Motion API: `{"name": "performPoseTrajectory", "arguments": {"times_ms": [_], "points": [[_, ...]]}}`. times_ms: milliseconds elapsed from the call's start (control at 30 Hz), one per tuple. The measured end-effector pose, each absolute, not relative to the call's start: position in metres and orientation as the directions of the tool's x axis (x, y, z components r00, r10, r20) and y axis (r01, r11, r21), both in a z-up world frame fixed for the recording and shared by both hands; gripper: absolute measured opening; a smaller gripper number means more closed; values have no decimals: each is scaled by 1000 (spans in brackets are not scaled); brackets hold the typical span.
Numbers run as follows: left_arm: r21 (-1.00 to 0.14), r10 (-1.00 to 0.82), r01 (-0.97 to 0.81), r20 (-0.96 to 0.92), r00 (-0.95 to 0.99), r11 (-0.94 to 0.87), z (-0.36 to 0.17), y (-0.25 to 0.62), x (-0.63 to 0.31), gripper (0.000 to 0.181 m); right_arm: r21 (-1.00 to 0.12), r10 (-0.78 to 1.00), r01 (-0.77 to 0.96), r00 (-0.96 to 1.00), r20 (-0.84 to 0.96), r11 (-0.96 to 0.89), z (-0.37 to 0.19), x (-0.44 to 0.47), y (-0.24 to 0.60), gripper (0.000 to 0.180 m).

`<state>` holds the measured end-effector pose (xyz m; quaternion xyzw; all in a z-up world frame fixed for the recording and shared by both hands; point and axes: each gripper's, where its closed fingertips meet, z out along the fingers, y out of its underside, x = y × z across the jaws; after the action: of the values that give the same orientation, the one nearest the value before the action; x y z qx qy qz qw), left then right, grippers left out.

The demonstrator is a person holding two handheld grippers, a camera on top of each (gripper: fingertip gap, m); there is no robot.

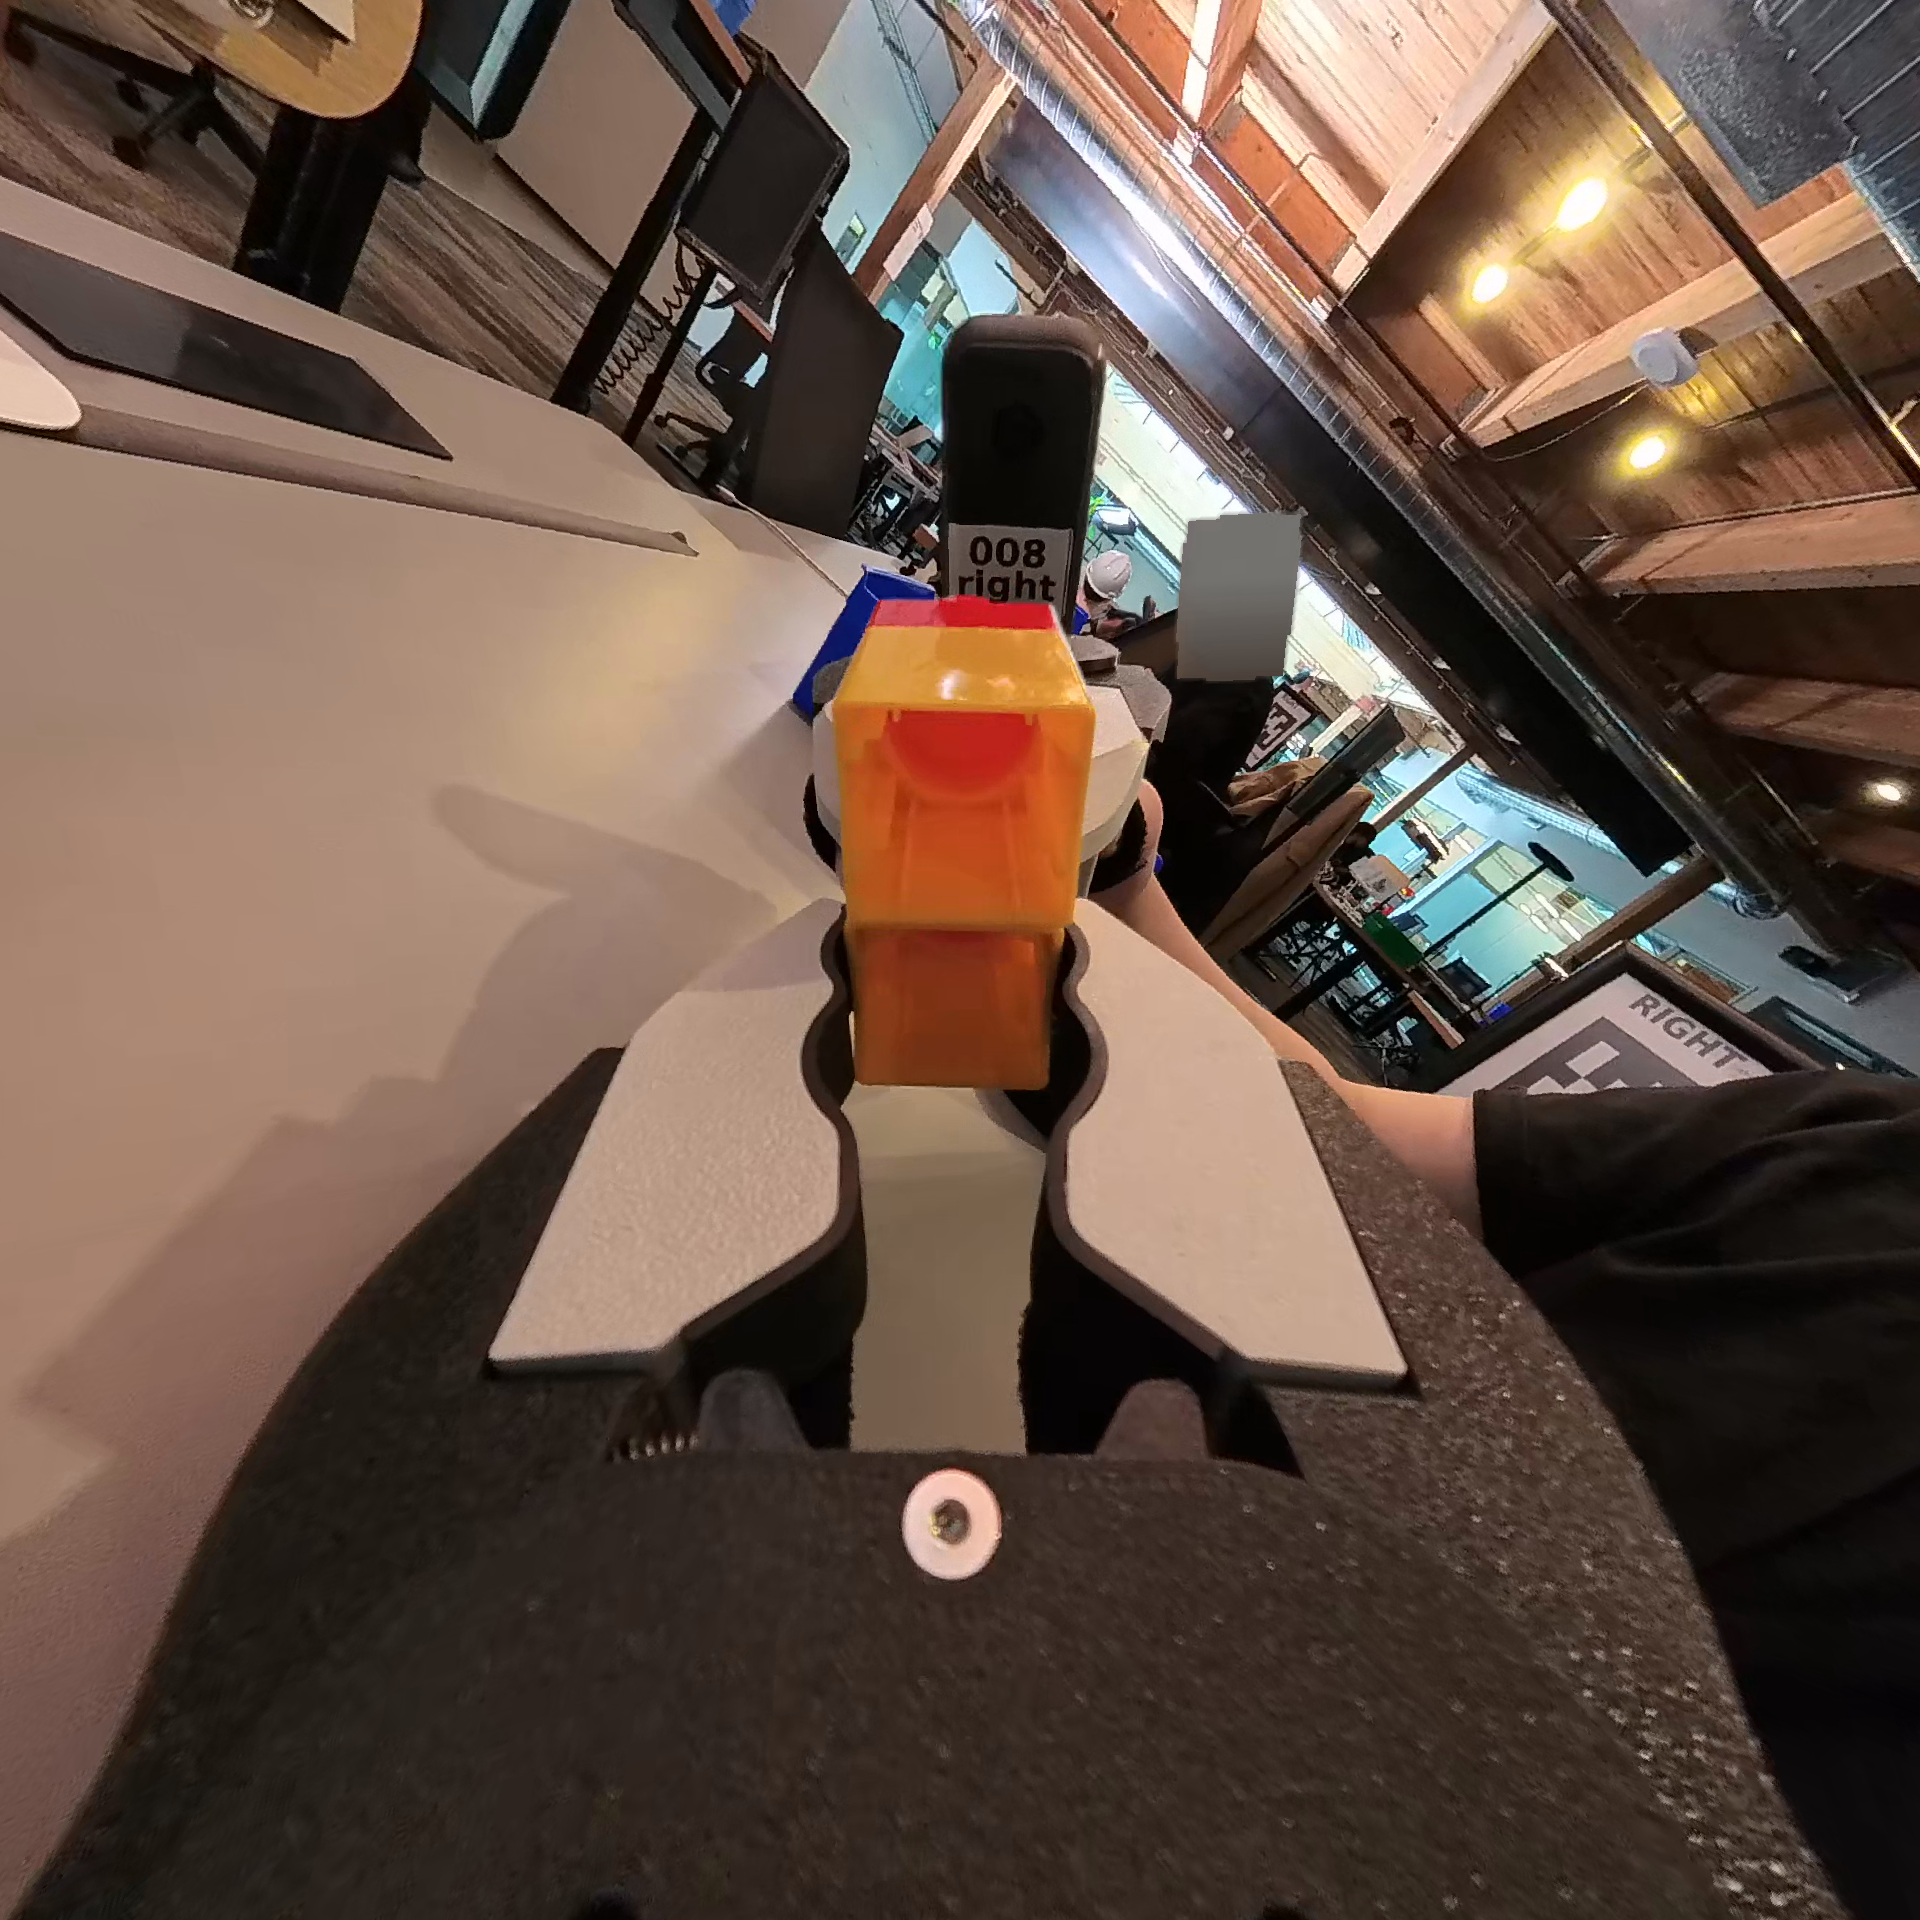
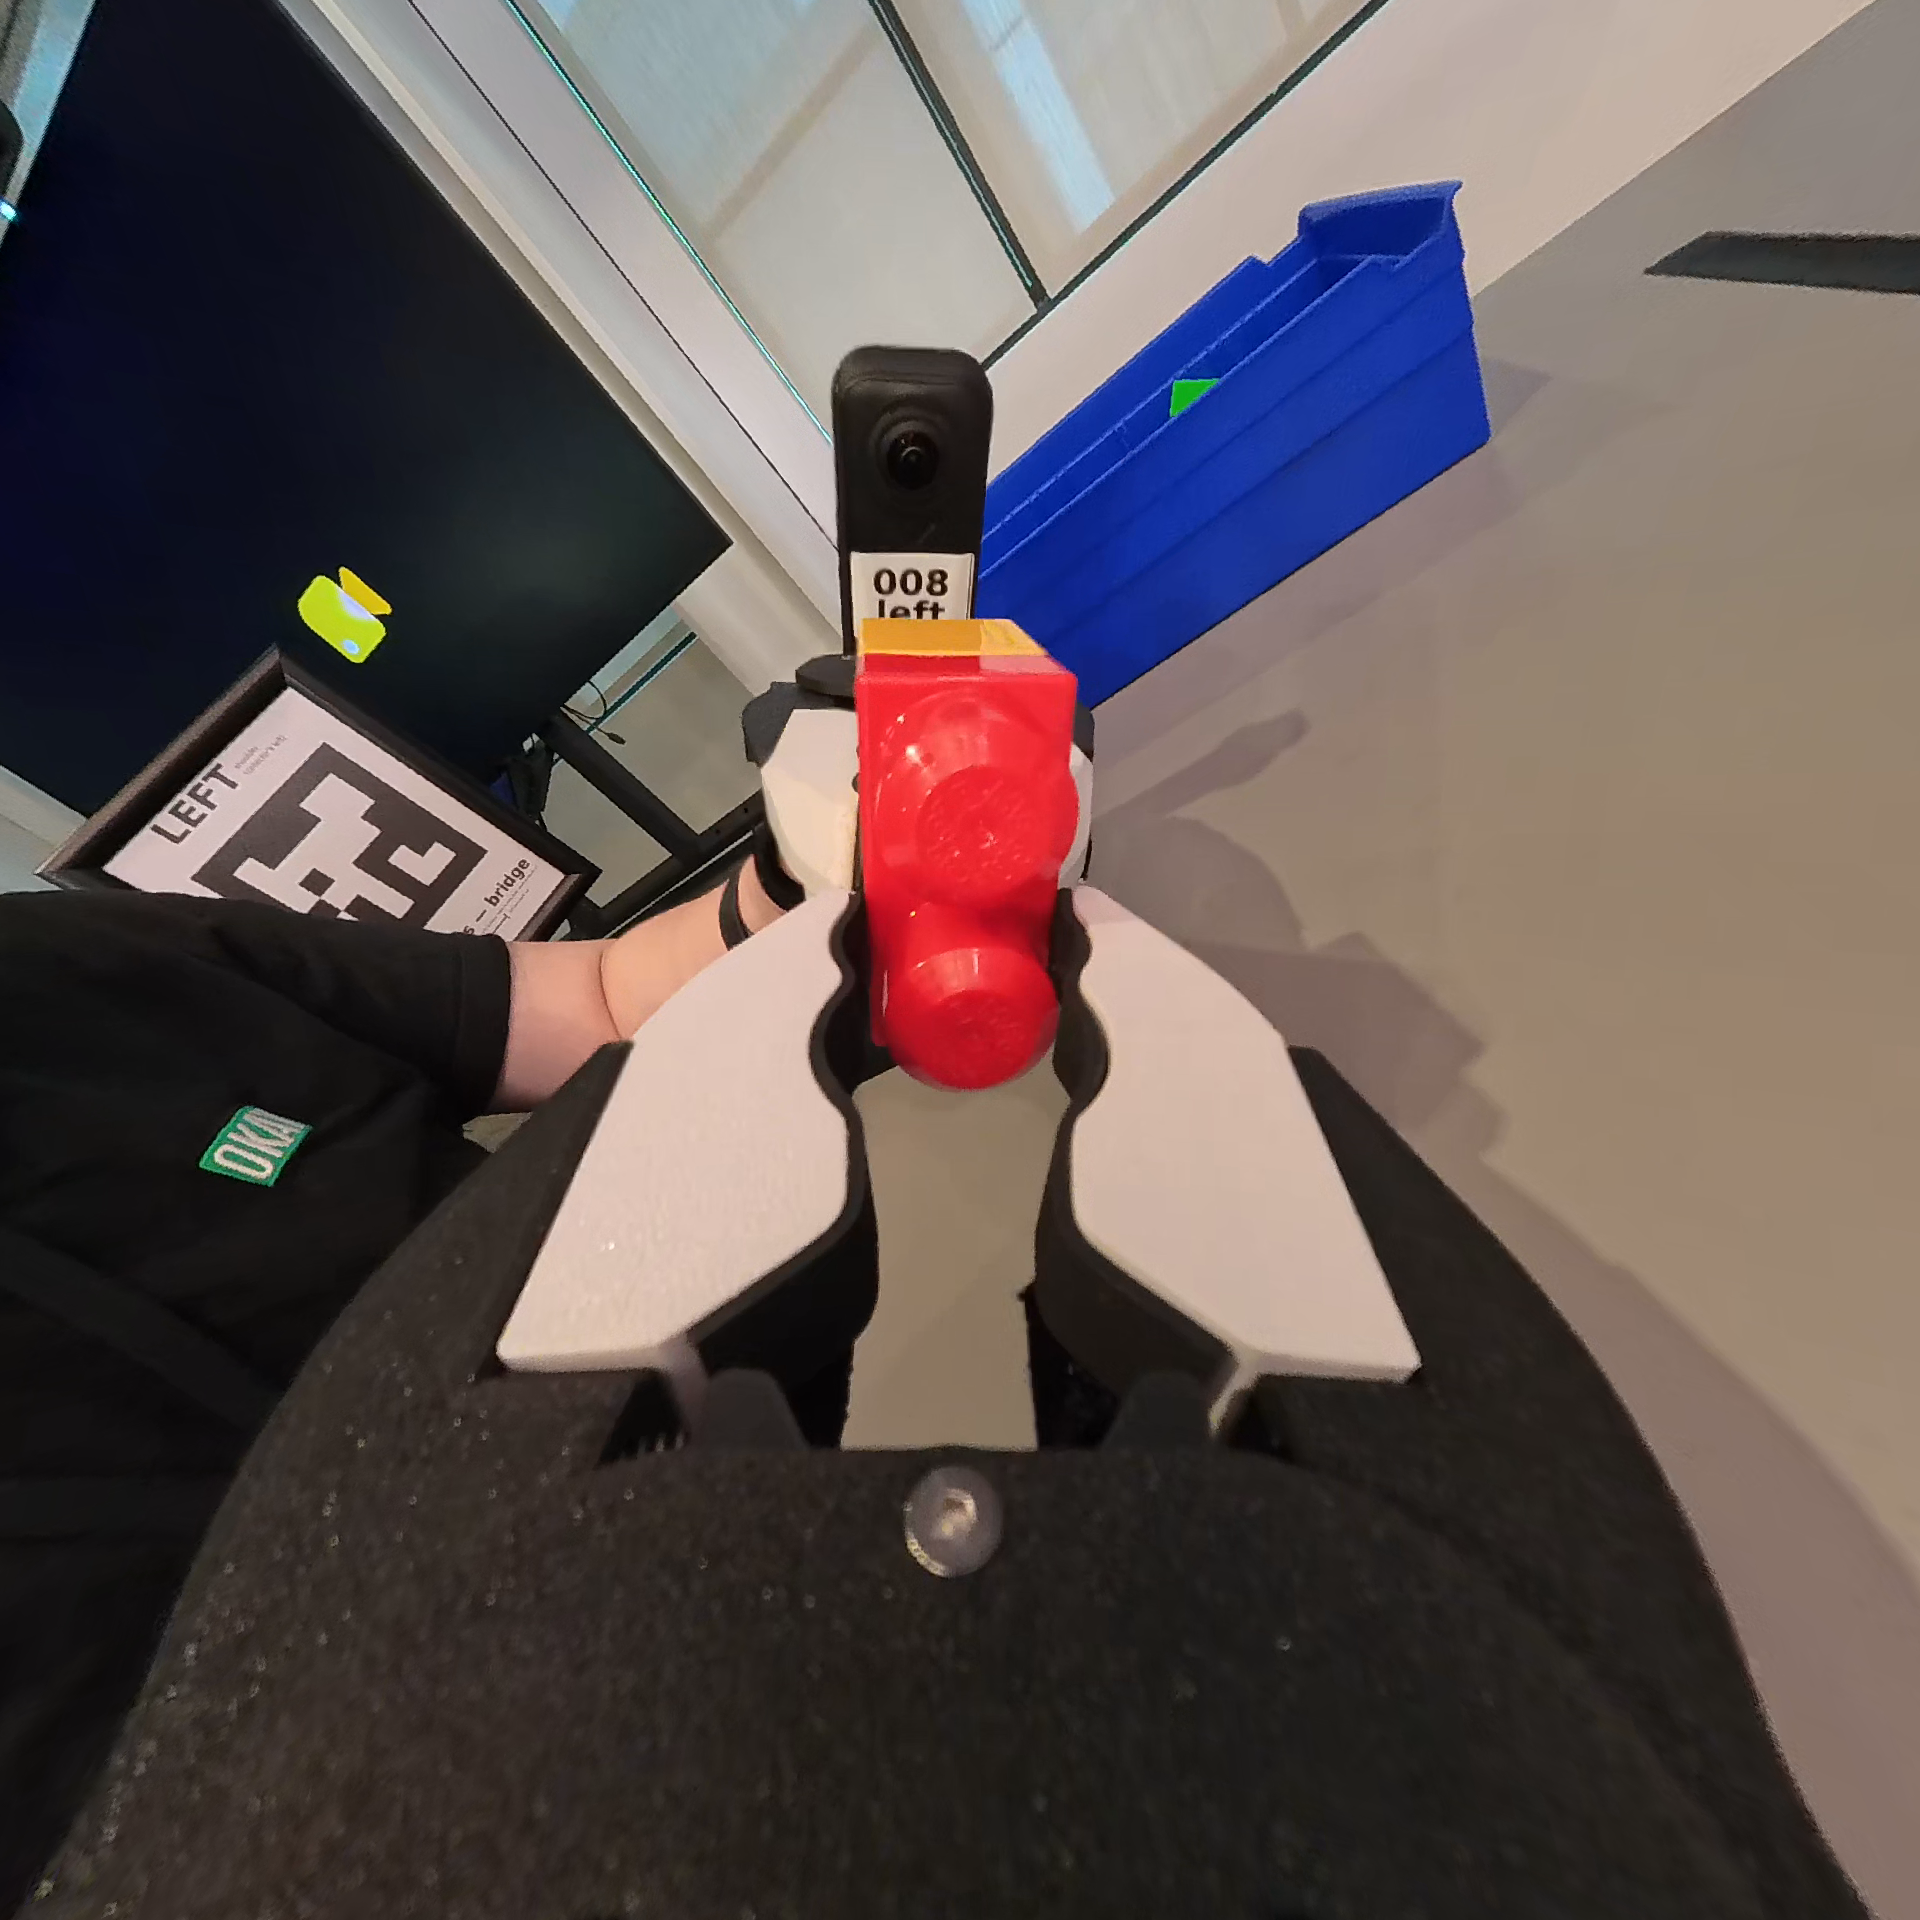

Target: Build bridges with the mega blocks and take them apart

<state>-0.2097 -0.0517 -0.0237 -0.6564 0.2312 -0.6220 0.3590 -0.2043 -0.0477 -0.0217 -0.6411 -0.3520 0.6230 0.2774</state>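
Between my two facing tongs, lifted off the surface, the translucent orange plastic block (image 1: 961,821) and the red studded plastic block (image 2: 966,831) sit joined; left tongs (image 1: 948,1013) clamp orange, right tongs (image 2: 961,997) clamp red, the joint's axis running straight from one to the other.

a white sticker (image 1: 1008,566) with black digits and a word is sitting on a black camera (image 1: 1018,436) just behind the red block (image 1: 966,613). a framed sign (image 1: 1621,1049) with a heading over a black-and-white marker is leaning far to the lower right of that block. in the right wrist view, a second white sticker (image 2: 912,592) is showing just above the block, a second framed sign (image 2: 332,842) is standing to its left, and a green patch (image 2: 255,1143) with white letters is sitting on a black sleeve (image 2: 156,1039) to its lower left.
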Motion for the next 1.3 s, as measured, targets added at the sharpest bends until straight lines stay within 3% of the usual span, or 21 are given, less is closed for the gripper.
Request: {"name": "performPoseTrajectory", "arguments": {"times_ms": [200, 300, 500, 567, 600, 800, 967, 1033, 1133, 1200, 1300], "points": [[-738, -740, 184, 668, 72, -649, -11, -51, -214, 35, -796, 795, 35, -42, -605, -604, -9, -209, -47, 34], [-720, -728, 202, 684, 46, -664, -10, -53, -215, 36, -773, 772, 22, -31, -635, -634, -12, -210, -45, 47], [-730, -739, 218, 672, 58, -647, -8, -51, -216, 36, -809, 808, 29, -26, -588, -588, -7, -211, -49, 34], [-726, -740, 220, 672, 29, -652, -4, -55, -216, 61, -824, 825, 24, 14, -566, -566, -6, -209, -46, 33], [-725, -741, 220, 672, 13, -653, -1, -57, -216, 62, -821, 822, 15, 13, -570, -570, -4, -207, -45, 34], [-714, -755, 308, 655, -25, -629, 15, -53, -237, 55, -752, 756, -87, -47, -652, -654, 23, -178, -38, 33], [-716, -752, 299, 660, -7, -631, 8, -50, -240, 49, -767, 778, -132, -75, -624, -628, 56, -150, -47, 33], [-716, -750, 286, 662, -12, -637, 6, -51, -236, 49, -868, 868, -76, 45, -494, -490, 61, -138, -49, 33], [-728, -755, 254, 656, -10, -636, 2, -54, -230, 47, -983, 968, 152, 244, -65, -105, 63, -114, -56, 34], [-736, -758, 236, 652, -3, -635, -1, -55, -227, 46, -934, 943, 334, 253, 218, 126, 63, -95, -65, 34], [-731, -752, 219, 659, -23, -647, -2, -58, -221, 45, -772, 849, 526, 163, 503, 356, 61, -70, -80, 34]]}}
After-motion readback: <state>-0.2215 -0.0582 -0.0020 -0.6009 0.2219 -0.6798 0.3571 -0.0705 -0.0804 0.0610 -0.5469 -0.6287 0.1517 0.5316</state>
